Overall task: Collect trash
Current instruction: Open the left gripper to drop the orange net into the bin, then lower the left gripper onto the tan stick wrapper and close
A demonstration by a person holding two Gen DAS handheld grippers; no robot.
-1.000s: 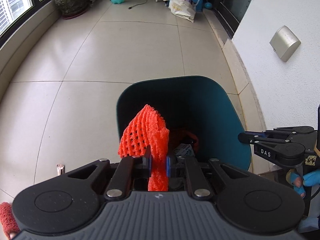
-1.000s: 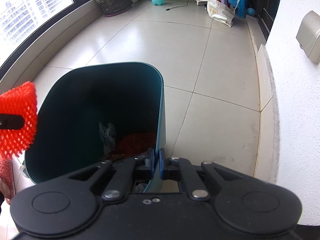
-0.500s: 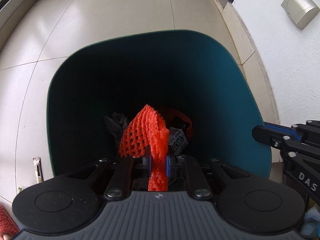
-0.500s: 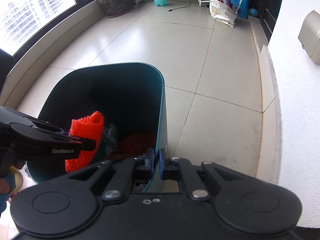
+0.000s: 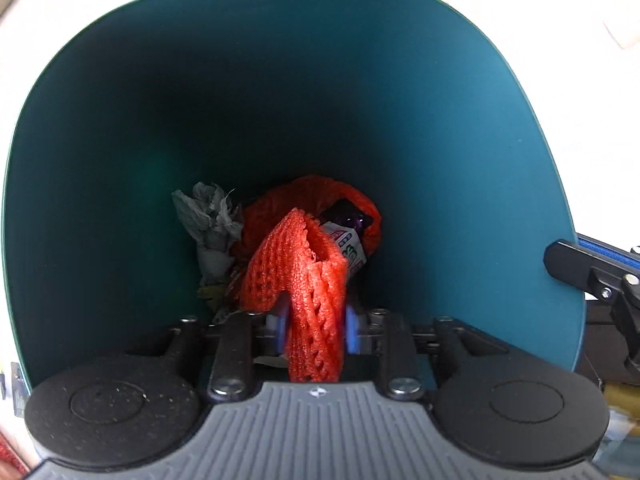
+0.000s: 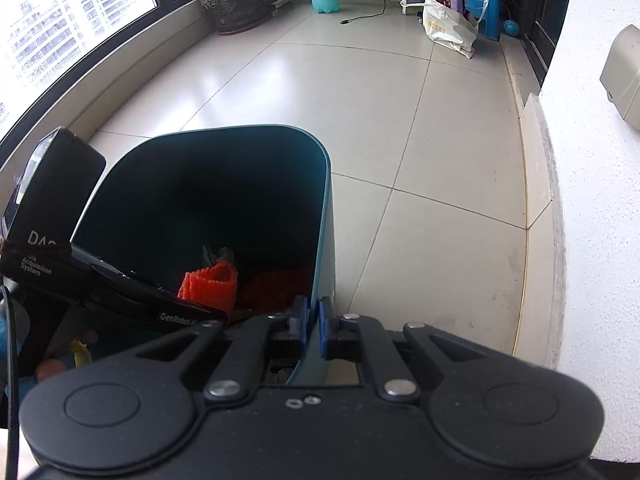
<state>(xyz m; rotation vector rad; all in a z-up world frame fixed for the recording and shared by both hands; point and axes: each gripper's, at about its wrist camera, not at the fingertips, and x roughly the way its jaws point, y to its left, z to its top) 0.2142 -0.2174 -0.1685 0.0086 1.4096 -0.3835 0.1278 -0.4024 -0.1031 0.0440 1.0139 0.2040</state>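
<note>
The left gripper point(image 5: 314, 330) is down inside the teal bin point(image 5: 460, 128). Its jaws have just been opening, and the orange foam net point(image 5: 308, 276) still sits between them, loose now. Just past the net, at the bottom of the bin, lie a crumpled grey paper point(image 5: 208, 216), a printed wrapper point(image 5: 348, 250) and more orange netting point(image 5: 320, 192). The right gripper point(image 6: 314, 322) is closed tight on the bin's thin wall. Far off on the tiled floor point(image 6: 360, 92) stand a plant pot point(image 6: 236, 4) and a white bag point(image 6: 450, 26).
</note>
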